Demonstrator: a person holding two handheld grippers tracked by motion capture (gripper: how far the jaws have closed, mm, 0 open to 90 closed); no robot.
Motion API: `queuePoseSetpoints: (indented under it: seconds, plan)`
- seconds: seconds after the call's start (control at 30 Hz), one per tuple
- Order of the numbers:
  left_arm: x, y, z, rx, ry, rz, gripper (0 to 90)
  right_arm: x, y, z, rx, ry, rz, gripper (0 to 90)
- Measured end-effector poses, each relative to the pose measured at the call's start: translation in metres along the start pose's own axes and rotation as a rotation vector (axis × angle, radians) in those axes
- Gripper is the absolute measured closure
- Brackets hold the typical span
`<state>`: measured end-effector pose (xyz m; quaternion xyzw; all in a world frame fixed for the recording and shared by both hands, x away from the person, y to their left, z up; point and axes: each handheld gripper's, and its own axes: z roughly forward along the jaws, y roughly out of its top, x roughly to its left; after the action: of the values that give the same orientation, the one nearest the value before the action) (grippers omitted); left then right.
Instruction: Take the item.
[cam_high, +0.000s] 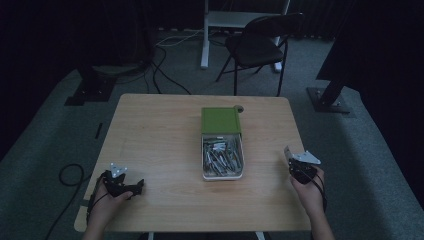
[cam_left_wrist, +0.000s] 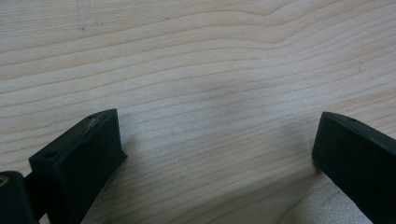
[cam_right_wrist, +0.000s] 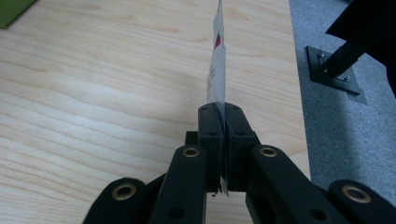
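Observation:
My right gripper (cam_high: 296, 161) hovers over the right edge of the wooden table (cam_high: 160, 140), held in a person's hand. Its jaws are shut on a thin white packet (cam_right_wrist: 217, 70) with a red and green mark, which stands edge-on and sticks out past the right gripper's (cam_right_wrist: 223, 112) tips. In the high view the packet (cam_high: 288, 152) points away from the hand. My left gripper (cam_high: 136, 186) rests low at the table's front left, open, with bare wood between the jaws of the left gripper (cam_left_wrist: 219, 126). A white tray (cam_high: 223, 176) of several packets (cam_high: 222, 155) sits mid-table, half under a green lid (cam_high: 220, 120).
A black folding chair (cam_high: 257, 45) and a white desk leg (cam_high: 204, 40) stand beyond the table. Cables (cam_high: 165, 75) trail on the grey carpet. A black stand base (cam_right_wrist: 334, 70) lies on the floor just past the table's right edge.

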<state>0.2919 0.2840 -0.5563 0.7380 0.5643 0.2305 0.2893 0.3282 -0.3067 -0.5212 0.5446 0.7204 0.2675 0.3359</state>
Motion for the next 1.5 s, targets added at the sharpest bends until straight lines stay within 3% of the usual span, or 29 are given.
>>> queuePoseSetpoints:
  seconds: [0.5,0.6,0.8,0.9,1.03,1.2,1.5]
  plan:
    - [0.000,0.000,0.000,0.000,0.000,0.000,2.3,0.024,-0.004,0.006,0.002,0.040,-0.060,87.4]
    - [0.000,0.000,0.000,0.000,0.000,0.000,2.3,0.031,-0.006,0.010,0.020,0.088,-0.052,87.0]
    - [0.000,0.000,0.000,0.000,0.000,0.000,2.3,0.039,-0.012,0.018,0.039,0.108,-0.078,84.0]
    - [0.000,0.000,0.000,0.000,0.000,0.000,2.3,0.038,-0.011,0.017,0.038,0.143,-0.067,75.9]
    - [0.000,0.000,0.000,0.000,0.000,0.000,2.3,0.040,-0.011,0.015,0.035,0.175,-0.098,64.4]
    - [0.000,0.000,0.000,-0.001,0.000,0.000,2.3,0.043,-0.011,0.010,0.033,0.238,-0.078,52.6]
    - [0.000,0.000,0.000,0.000,0.000,0.000,2.3,0.045,-0.003,-0.006,-0.039,0.347,-0.026,34.2]
